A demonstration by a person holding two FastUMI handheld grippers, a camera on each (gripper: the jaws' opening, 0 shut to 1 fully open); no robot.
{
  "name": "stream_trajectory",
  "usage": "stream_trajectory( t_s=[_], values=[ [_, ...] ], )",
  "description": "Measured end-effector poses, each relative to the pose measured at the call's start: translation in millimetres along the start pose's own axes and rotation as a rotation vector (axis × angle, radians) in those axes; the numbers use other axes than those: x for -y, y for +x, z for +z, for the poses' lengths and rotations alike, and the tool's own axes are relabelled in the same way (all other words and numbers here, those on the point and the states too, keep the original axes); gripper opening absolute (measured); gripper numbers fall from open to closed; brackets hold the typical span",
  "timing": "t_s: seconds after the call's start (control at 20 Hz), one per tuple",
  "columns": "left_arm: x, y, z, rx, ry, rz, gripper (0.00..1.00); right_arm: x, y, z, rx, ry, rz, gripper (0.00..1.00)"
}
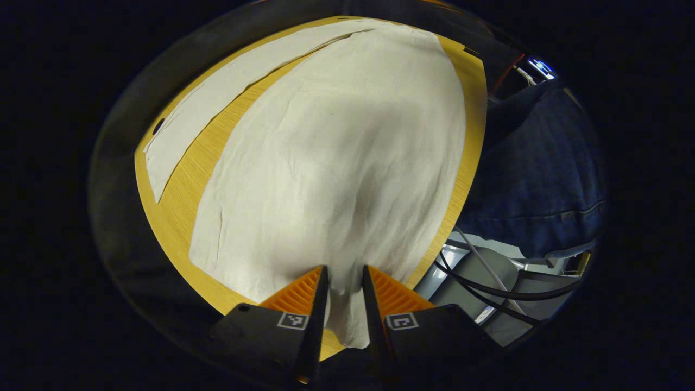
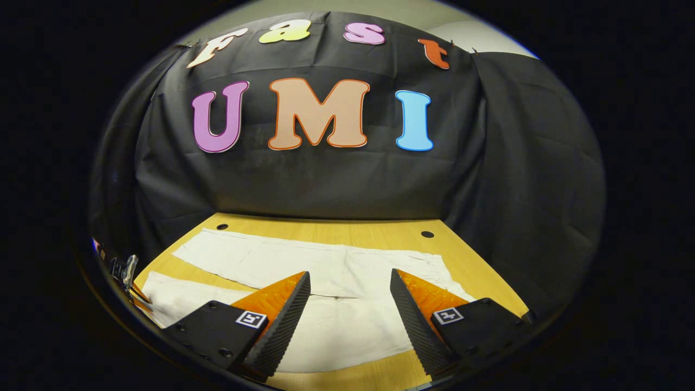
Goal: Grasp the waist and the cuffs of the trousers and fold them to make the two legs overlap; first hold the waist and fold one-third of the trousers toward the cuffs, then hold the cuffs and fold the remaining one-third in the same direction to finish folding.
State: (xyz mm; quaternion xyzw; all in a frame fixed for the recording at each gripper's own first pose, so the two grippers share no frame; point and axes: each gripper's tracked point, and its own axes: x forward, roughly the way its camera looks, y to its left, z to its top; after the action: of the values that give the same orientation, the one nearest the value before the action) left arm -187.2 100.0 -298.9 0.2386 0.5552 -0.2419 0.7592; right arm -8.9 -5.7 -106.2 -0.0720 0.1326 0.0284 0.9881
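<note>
The white trousers (image 2: 304,266) lie flat on the wooden surface (image 2: 374,231), with their long axis running from side to side in the right gripper view and the two legs side by side, a narrow gap between them. The left tongs (image 1: 345,279) are nearly closed, pinching a bunch of the trousers' cloth at the near edge. The right tongs (image 2: 350,288) are wide open above the trousers, holding nothing.

I can't read any words or numbers. Small square black-and-white code stickers (image 2: 252,319) sit on the grippers, nothing more.
</note>
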Motion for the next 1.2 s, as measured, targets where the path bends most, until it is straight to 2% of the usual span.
stream_trajectory(
  t_s=[0.05, 0.1, 0.2, 0.35, 0.5, 0.75, 0.95, 1.2],
  values=[
    [-5.2, -0.5, 1.4, 0.001, -0.008, 0.004, 0.28, -0.2, -0.1, -1.9, -0.007, -0.015, 0.012, 0.95],
    [-8.3, 0.7, 1.5, -0.01, -0.008, 0.001, 0.1, 0.2, -0.7, -5.8, -0.017, -0.034, 0.026, 0.96],
    [-5.0, 0.1, 2.2, -0.019, 0.006, -0.03, 0.0, -0.8, 0.8, -13.7, -0.045, -0.072, 0.068, 0.98],
    [-4.9, 0.0, 1.5, -0.027, 0.031, -0.055, 0.0, 0.8, 8.5, -28.7, -0.108, -0.139, 0.152, 0.98],
    [-4.9, 1.1, 1.6, -0.032, -0.006, -0.063, 0.0, 16.4, 13.9, -44.2, -0.173, -0.218, 0.23, 0.98],
    [-3.8, 1.4, 1.6, -0.068, -0.04, -0.035, 0.0, 76.0, 24.3, -84.4, -0.346, -0.431, 0.338, 0.98],
    [-2.5, 1.3, 1.6, -0.108, -0.067, -0.008, 0.0, 127.2, 26.2, -122.9, -0.509, -0.656, 0.437, 0.98],
    [-1.9, 2.3, 1.6, -0.155, -0.084, 0.013, 0.0, 157.9, 34.3, -173.0, -0.668, -0.826, 0.554, 0.99]
  ],
)
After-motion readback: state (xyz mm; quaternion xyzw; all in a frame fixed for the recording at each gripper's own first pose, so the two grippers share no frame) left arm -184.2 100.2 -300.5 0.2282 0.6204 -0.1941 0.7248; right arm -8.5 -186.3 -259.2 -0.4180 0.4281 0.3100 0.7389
